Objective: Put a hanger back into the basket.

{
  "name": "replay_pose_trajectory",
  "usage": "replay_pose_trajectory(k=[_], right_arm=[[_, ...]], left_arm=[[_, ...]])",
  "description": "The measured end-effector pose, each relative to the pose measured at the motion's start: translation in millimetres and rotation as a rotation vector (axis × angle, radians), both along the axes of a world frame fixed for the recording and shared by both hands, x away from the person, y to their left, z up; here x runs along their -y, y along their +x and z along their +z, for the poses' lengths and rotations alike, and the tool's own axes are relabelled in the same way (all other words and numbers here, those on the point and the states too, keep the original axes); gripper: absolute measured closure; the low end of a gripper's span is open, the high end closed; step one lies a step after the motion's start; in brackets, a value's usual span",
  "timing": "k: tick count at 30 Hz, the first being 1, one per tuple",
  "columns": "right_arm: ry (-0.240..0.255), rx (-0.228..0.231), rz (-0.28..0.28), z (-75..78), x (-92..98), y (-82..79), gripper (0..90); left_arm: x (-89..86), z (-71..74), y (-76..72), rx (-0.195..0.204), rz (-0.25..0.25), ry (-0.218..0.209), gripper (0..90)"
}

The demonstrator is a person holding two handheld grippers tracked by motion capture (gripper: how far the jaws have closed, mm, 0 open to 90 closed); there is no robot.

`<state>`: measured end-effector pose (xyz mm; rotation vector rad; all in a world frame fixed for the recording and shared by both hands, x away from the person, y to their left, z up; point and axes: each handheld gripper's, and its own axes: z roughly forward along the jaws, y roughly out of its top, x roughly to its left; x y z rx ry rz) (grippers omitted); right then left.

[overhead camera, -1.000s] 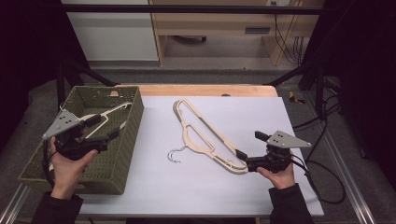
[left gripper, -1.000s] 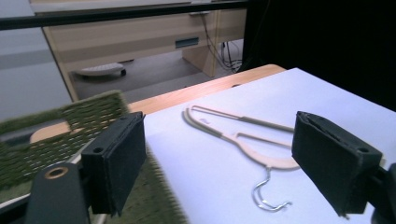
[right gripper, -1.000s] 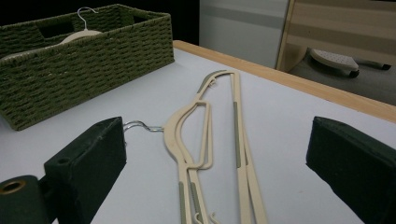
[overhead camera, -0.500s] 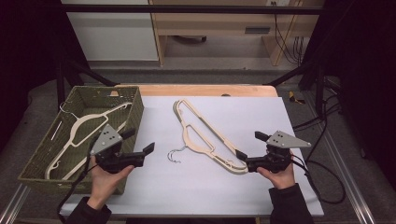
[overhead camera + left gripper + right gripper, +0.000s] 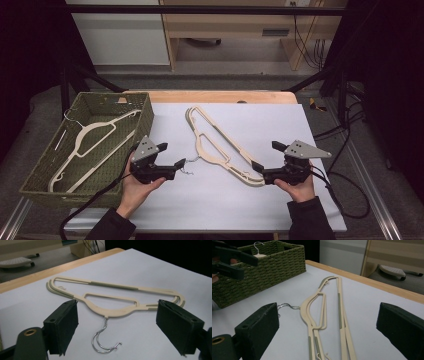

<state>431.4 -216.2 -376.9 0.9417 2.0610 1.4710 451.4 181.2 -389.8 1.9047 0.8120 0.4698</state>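
White tabletop (image 5: 300, 125) is bearing stacked cream hangers (image 5: 220, 145) at frame centre. Left gripper (image 5: 172, 156) is pointing level at their wire hooks (image 5: 189, 166), jaws wide. Right gripper (image 5: 266, 162), at lower right, is flanking the hangers' end, jaws wide, empty.

Cream hangers (image 5: 220, 142) with grey-green ribbed strips and silver wire hooks (image 5: 103, 341) are seen on a white table sheet (image 5: 280, 125), an olive woven basket (image 5: 55, 165) at 9 o'clock, and black-jawed grippers.

Lab recording bench, black metal frame (image 5: 200, 9), loose cables (image 5: 305, 40) on floor, wooden shelving (image 5: 235, 25) behind
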Motion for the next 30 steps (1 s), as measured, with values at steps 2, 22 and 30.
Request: replay_pose_trajectory(k=[2, 22, 30], right_arm=[[0.000, -0.002, 0.001, -0.3, -0.6, 0.0, 5.0], [-0.011, -0.010, 0.015, -2.6, -3.3, 0.1, 5.2], [-0.013, -0.013, 0.017, -3.2, -3.9, 0.4, 5.2]], left_arm=[[3.8, -6.4, 5.2, -0.014, -0.007, 0.012, 19.4], [33.4, -45.6, 31.8, -0.096, -0.012, 0.097, 29.4], [41.8, -62.3, 47.3, -0.122, 0.017, 0.168, 35.9]])
